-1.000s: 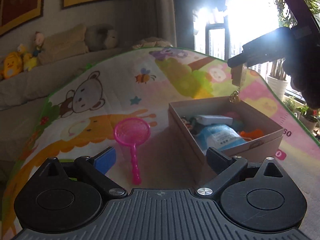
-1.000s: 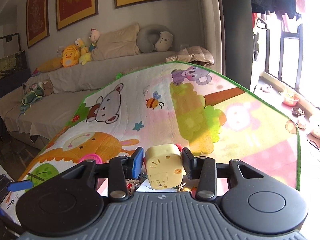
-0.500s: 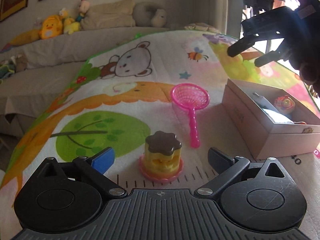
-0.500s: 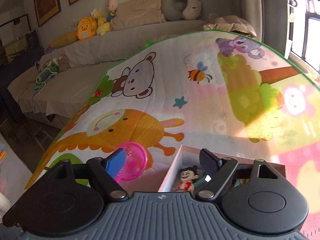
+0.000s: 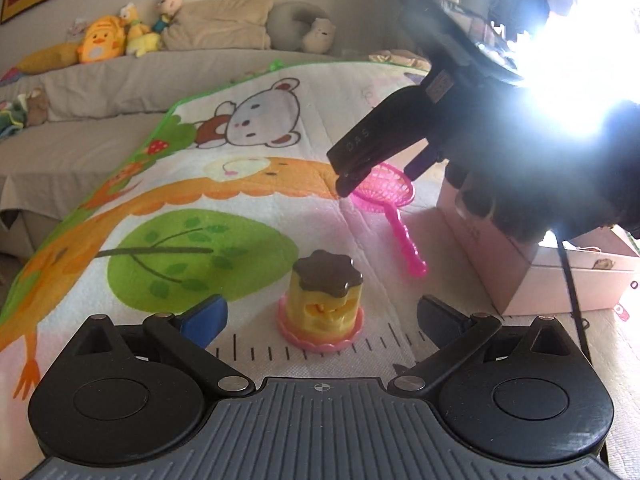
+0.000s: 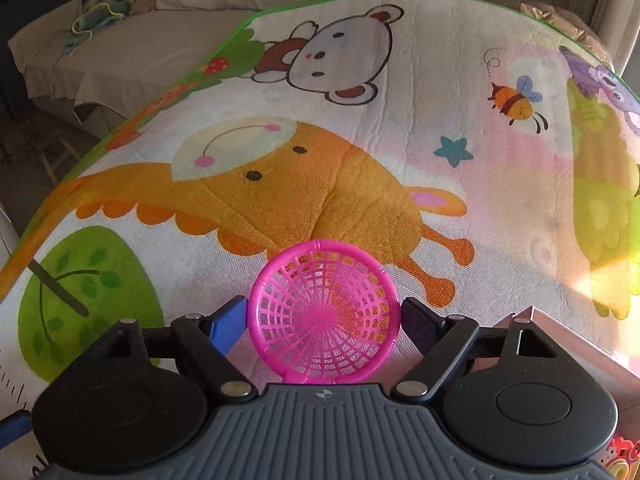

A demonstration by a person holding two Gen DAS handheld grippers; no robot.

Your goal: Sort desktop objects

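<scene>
A yellow pudding toy with a brown top and pink base stands on the play mat between the open fingers of my left gripper. A pink toy net lies on the mat beyond it. My right gripper is open, its fingers on either side of the net's round head, just above it. It also shows in the left wrist view, over the net. A pink cardboard box stands to the right.
The cartoon play mat covers the surface. A grey sofa with plush toys and pillows lies behind. Strong window glare fills the upper right of the left wrist view. The box corner sits right of my right gripper.
My right gripper let go of the yellow toy over the box, opened, and moved left and down over the pink net. My left gripper swung left and closed in on the pudding toy.
</scene>
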